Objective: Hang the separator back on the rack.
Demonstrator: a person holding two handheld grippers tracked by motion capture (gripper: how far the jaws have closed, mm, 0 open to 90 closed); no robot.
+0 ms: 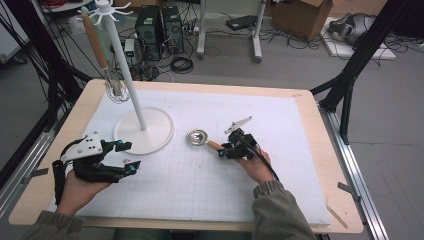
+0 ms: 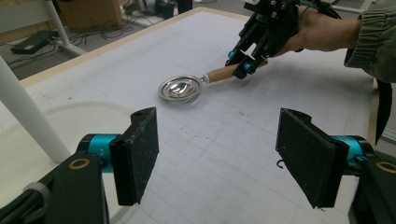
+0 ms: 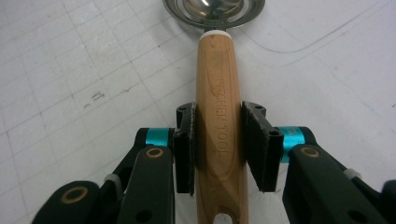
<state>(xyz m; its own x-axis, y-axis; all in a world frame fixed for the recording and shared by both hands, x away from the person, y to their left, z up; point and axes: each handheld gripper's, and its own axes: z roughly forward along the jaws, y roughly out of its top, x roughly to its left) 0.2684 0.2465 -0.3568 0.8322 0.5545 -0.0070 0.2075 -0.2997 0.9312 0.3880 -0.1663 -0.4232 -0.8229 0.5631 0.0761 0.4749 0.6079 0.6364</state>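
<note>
Glossy metal scoop [image 3: 214, 10], smooth wooden handle [image 3: 218, 121]

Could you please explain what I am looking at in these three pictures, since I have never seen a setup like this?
A person sits at a table covered by a white gridded mat, holding a two-jaw gripper in each hand. One picture looks down from above; the other two come from cameras riding on the grippers. The right gripper is closed on the wooden handle of a metal ladle, whose bowl rests on the mat. The left gripper is open and holds nothing. Farther back stands a white hanging stand with a whisk hanging from it.
</note>
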